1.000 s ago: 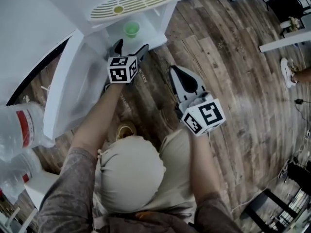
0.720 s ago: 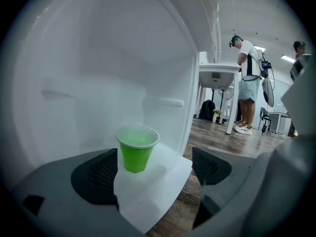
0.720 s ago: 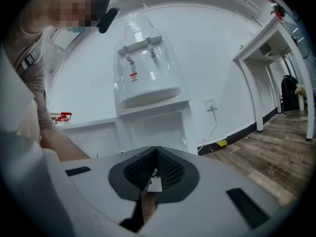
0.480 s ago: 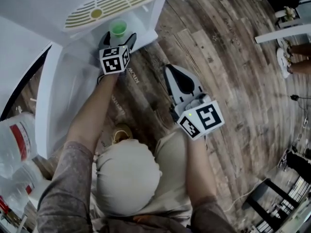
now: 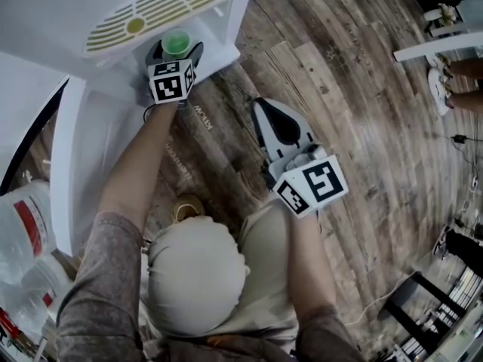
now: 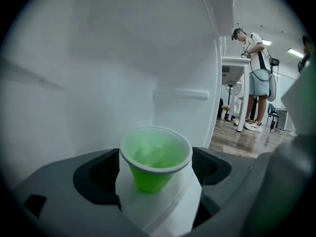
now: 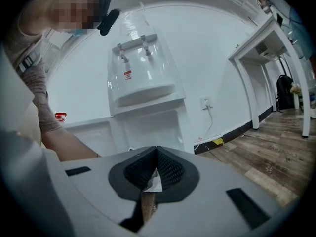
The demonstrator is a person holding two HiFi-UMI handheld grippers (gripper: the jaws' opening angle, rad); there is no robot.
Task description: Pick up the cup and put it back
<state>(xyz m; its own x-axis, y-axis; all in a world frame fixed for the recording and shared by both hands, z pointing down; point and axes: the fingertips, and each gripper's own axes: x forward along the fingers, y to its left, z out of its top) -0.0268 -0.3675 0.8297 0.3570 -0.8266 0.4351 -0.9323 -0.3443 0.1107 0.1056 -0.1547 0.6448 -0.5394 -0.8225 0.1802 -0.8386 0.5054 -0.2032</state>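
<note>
The left gripper (image 6: 154, 171) is released, its jaws standing apart on either side of the green cup (image 6: 154, 158). The cup stands upright on a white shelf (image 6: 170, 209). The right gripper (image 7: 156, 169) is clenched, empty, above the wood floor (image 5: 339, 74).

Cup (image 6: 155, 157) was thin glossy translucent plastic, dispenser wall (image 6: 123, 58) was smooth matt white plastic, floor (image 5: 362, 89) was grainy wood
</note>
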